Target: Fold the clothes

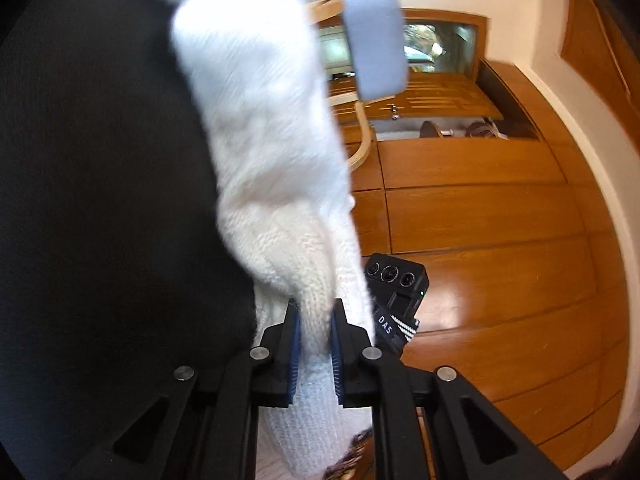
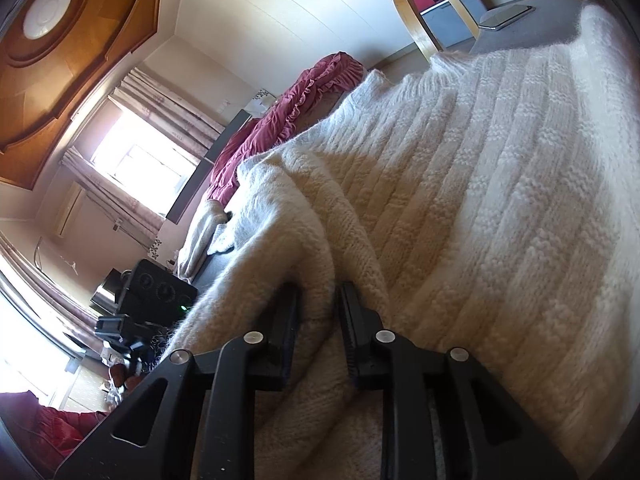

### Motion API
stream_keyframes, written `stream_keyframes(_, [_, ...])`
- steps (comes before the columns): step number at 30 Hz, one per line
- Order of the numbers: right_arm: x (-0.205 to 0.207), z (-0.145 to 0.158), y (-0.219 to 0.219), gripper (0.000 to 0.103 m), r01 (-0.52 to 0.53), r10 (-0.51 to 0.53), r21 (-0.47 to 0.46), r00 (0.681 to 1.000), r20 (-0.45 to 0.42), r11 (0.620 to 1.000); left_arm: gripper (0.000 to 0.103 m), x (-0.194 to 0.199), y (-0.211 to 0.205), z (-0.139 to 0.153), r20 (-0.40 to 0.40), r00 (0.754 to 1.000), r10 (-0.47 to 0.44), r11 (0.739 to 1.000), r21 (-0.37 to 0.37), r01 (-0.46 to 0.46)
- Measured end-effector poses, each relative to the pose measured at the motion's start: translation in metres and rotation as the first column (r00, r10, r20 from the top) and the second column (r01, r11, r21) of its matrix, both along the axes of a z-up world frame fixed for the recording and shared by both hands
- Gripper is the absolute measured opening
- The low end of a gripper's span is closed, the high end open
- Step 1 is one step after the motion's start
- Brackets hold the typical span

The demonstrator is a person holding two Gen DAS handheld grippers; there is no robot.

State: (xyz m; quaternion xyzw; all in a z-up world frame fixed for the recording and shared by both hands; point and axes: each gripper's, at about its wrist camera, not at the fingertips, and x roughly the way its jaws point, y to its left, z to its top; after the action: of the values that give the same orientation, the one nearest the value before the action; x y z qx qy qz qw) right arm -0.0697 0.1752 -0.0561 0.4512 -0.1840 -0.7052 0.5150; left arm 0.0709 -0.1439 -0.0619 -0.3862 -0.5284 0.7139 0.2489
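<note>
A white, fluffy cable-knit sweater [image 1: 256,128] runs from the top of the left wrist view down into my left gripper [image 1: 314,320], whose blue pads are shut on a thick fold of it. In the right wrist view the same sweater [image 2: 480,200] lies spread wide over a grey surface [image 2: 532,16]. A bunched fold of its near edge sits between the black fingers of my right gripper [image 2: 318,300], which is shut on it. Neither gripper shows in the other's view.
A broad dark mass [image 1: 100,200] fills the left side of the left wrist view. A black three-lens device [image 1: 394,276] sits beside the sweater. A bentwood chair with blue-grey cushions [image 1: 376,44] stands before wooden panelling [image 1: 480,220]. A maroon ruffled garment [image 2: 288,120] and a phone [image 2: 506,16] lie beyond the sweater.
</note>
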Motion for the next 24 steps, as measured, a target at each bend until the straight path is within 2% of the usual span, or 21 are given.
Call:
stream_keyframes(1, [0.001, 0.002, 0.000, 0.033, -0.003, 0.003, 0.001, 1.000, -0.009, 1.000, 0.012, 0.008, -0.009, 0.013, -0.037, 0.999, 0.007, 0.998, -0.060, -0.009])
stream_keyframes(3, [0.007, 0.009, -0.004, 0.055, -0.013, 0.014, 0.017, 0.998, -0.056, 1.000, 0.012, 0.024, -0.022, 0.032, -0.088, 0.996, 0.019, 0.987, -0.157, -0.033])
stream_keyframes(5, [0.015, 0.016, -0.009, 0.070, -0.027, 0.032, 0.043, 0.993, -0.114, 0.999, 0.012, 0.040, -0.040, 0.044, -0.110, 0.993, 0.046, 0.965, -0.253, -0.073])
stream_keyframes(6, [0.020, 0.020, -0.012, 0.073, -0.034, 0.043, 0.058, 0.989, -0.143, 0.998, 0.012, 0.046, -0.051, 0.046, -0.108, 0.992, 0.063, 0.954, -0.284, -0.091])
stream_keyframes(9, [0.027, 0.025, -0.018, 0.073, -0.044, 0.060, 0.086, 0.980, -0.191, 0.995, 0.012, 0.060, -0.086, 0.041, -0.072, 0.990, 0.121, 0.930, -0.339, -0.139])
stream_keyframes(13, [0.023, 0.024, -0.012, 0.073, -0.020, 0.033, 0.072, 0.983, -0.181, 0.997, 0.012, 0.085, -0.110, 0.021, 0.010, 0.979, 0.204, 0.902, -0.390, -0.184])
stream_keyframes(17, [0.014, 0.016, -0.008, 0.073, 0.033, -0.019, 0.100, 0.990, -0.139, 0.994, 0.012, 0.121, -0.130, -0.002, 0.058, 0.970, 0.234, 0.890, -0.414, -0.190])
stream_keyframes(19, [0.015, 0.017, -0.008, 0.073, 0.074, -0.051, 0.143, 0.986, -0.162, 0.987, 0.012, 0.132, -0.134, -0.001, 0.067, 0.968, 0.243, 0.872, -0.452, -0.188])
stream_keyframes(21, [0.018, 0.020, -0.010, 0.073, 0.141, -0.087, 0.238, 0.970, -0.225, 0.961, 0.012, 0.140, -0.134, 0.004, 0.072, 0.964, 0.257, 0.839, -0.512, -0.185])
stream_keyframes(23, [0.024, 0.024, -0.016, 0.073, 0.195, -0.090, 0.331, 0.947, -0.309, 0.923, 0.012, 0.149, -0.136, 0.007, 0.073, 0.962, 0.264, 0.820, -0.542, -0.184])
stream_keyframes(24, [0.030, 0.024, -0.024, 0.073, 0.231, -0.072, 0.402, 0.925, -0.373, 0.886, 0.012, 0.154, -0.136, 0.008, 0.077, 0.962, 0.262, 0.815, -0.551, -0.178])
